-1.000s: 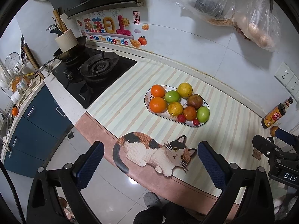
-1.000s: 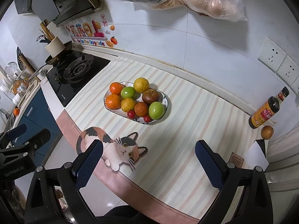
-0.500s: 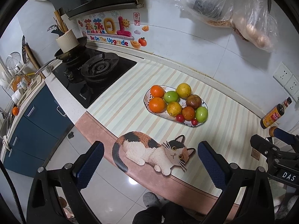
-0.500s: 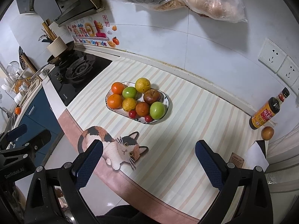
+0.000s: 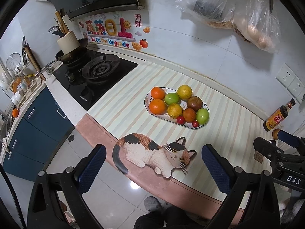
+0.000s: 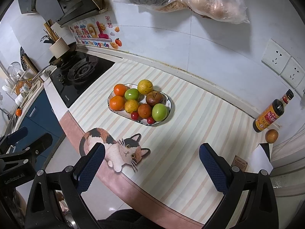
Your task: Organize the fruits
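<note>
as before, fruit plate (image 6: pixel 170 103) nearer

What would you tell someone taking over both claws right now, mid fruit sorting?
Left claw: open, empty, held above the counter's near edge by the cat picture.
Right claw: open, empty, over the striped mat.
Fruit: all piled on the oval plate mid-counter: two oranges, two green fruits, two yellow ones, a brown one, a darker orange one, two small red ones. One loose round fruit sits by the sauce bottle at the right.
Done: nothing visibly sorted; neither claw touches any fruit.
Left: the whole sorting. No second container is in view, so the destination is unclear.
</note>
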A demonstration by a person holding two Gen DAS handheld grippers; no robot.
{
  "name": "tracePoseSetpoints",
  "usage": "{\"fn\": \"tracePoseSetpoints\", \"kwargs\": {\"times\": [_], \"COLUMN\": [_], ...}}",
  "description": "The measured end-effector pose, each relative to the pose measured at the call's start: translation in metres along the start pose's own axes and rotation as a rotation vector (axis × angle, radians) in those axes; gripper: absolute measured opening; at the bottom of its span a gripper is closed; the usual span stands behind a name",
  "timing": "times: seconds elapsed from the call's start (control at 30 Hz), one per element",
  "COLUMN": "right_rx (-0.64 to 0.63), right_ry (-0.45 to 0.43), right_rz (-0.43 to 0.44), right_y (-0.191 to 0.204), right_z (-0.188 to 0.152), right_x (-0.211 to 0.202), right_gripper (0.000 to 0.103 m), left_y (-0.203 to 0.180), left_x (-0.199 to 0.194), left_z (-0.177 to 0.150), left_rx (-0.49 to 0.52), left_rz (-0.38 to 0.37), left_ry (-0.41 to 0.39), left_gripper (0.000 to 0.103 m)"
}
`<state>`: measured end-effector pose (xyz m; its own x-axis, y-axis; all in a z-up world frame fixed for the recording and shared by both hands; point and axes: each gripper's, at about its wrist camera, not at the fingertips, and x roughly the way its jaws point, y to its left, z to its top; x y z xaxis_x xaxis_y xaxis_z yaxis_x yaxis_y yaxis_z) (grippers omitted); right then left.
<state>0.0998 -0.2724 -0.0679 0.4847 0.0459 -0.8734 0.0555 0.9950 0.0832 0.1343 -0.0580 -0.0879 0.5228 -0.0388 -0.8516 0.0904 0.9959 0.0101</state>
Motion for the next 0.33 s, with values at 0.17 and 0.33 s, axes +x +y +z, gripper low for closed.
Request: {"fn": "tracePoseSetpoints", "kwargs": {"times": [0.17,0.33], "right_rx": [-0.008,-0.016], "right_ry": [0.006,0.012], "right_rz": [0.006,0.009], "right_y": [-0.0003,0.0009], "right_z": [-0.0013,-0.0015], "right_x": [-0.0018,-0.0003], "right_gripper": [0.101,0.101], "left_y": [0.0004,0.0004], "left_x": [-0.0015,-0.0032], "left_z": [-0.002,-0.0027], "left_rx": [-0.013,-0.018], "left_rz": [0.001,0.002], "left_ry": [-0.001,-0.012], "left_gripper": [0.103,0.103]}}
